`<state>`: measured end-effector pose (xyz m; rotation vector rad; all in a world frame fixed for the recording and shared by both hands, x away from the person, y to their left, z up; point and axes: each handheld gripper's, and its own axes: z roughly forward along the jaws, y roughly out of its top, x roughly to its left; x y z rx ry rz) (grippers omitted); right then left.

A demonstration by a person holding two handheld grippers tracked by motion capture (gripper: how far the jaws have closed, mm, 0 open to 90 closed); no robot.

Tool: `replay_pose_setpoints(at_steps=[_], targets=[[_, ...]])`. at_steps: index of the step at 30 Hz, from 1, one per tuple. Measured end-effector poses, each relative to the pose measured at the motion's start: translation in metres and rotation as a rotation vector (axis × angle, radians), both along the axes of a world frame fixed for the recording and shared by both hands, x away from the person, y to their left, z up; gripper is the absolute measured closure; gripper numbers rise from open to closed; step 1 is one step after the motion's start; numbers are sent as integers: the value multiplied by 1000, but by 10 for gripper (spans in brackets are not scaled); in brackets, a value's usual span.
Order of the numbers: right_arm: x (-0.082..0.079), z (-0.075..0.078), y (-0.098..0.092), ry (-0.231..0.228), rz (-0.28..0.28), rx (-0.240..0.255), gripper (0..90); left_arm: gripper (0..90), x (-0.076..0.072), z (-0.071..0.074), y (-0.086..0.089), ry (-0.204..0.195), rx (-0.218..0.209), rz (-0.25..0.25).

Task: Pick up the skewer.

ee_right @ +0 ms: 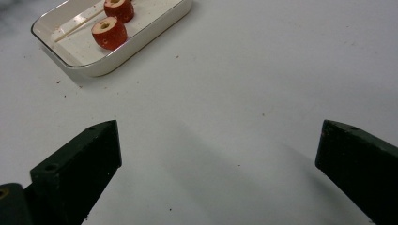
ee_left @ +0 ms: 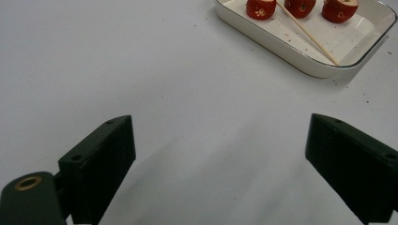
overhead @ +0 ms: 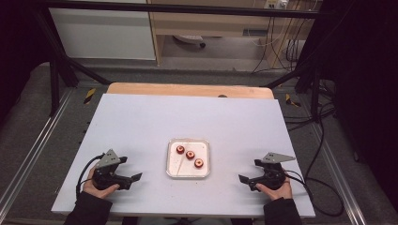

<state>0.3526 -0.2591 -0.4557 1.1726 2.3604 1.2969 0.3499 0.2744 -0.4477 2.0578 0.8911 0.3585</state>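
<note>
A white rectangular tray (overhead: pixel 206 159) sits in the middle of the white table (overhead: pixel 155 117). In it lie three red cored fruit pieces (overhead: pixel 190 154) in a diagonal row and a thin wooden skewer (overhead: pixel 172 161). My left gripper (overhead: pixel 136 178) rests on the table to the tray's left, jaws wide apart with nothing between them. My right gripper (overhead: pixel 241 179) rests to the tray's right, likewise open and empty. The left gripper view has the tray (ee_left: pixel 291 51), the fruit pieces (ee_left: pixel 261 8) and the skewer (ee_left: pixel 307 33) at upper right. The right gripper view has the tray (ee_right: pixel 155 28) and two fruit pieces (ee_right: pixel 109 32) at upper left.
A wooden board edge (overhead: pixel 187 89) runs along the table's far side. Black frame bars (overhead: pixel 61 65) and cables (overhead: pixel 324 140) flank the table. A cable trails from each gripper over the near edge.
</note>
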Motion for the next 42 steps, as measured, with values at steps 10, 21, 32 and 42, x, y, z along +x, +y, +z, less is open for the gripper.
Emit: replay_pose_setpoints(at_steps=[10,21,32,42], targets=[[0,0,0,-3,-5,2,12,86,0,3,-4,-4,0,-1],[0,1,0,-8,-6,6,11,89,1,4,-13,7,12,-7],[-1,1,0,-5,-5,4,12,94,-1,9,-29,8,15,-15],[-1,1,1,-2,-6,7,12,95,-3,15,-47,17,22,-11]])
